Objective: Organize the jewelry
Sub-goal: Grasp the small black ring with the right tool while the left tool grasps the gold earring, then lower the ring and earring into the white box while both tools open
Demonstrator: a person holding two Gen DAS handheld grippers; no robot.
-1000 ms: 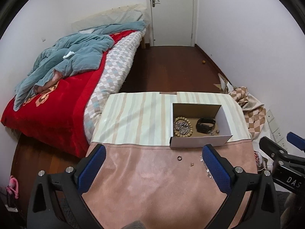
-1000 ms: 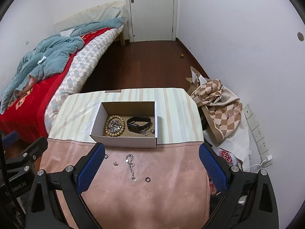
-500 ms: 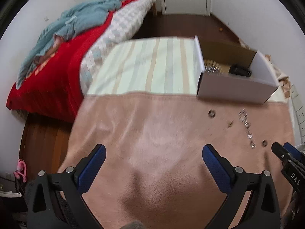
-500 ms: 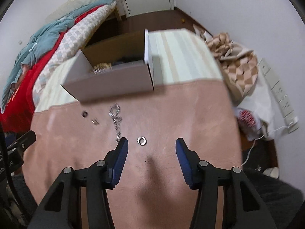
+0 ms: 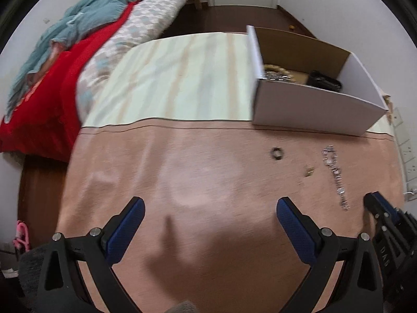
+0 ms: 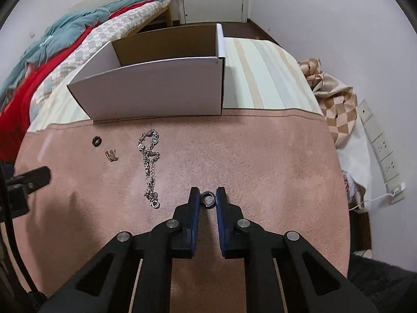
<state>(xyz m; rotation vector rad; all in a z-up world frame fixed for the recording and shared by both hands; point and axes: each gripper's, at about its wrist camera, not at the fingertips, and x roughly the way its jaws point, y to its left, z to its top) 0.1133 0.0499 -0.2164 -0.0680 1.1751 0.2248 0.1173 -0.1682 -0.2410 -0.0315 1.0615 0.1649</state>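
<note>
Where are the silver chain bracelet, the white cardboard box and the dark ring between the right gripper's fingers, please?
silver chain bracelet (image 6: 150,168): right wrist view, mid-chain.
white cardboard box (image 6: 156,88): right wrist view, front wall.
dark ring (image 6: 207,199): right wrist view, its band.

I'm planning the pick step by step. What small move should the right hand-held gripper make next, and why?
Probably finish the squeeze, then lift slightly. The right hand-held gripper is closing, its blue pads flanking the small dark ring on the pink cloth, seemingly at or near contact. The white cardboard box waits beyond.
</note>
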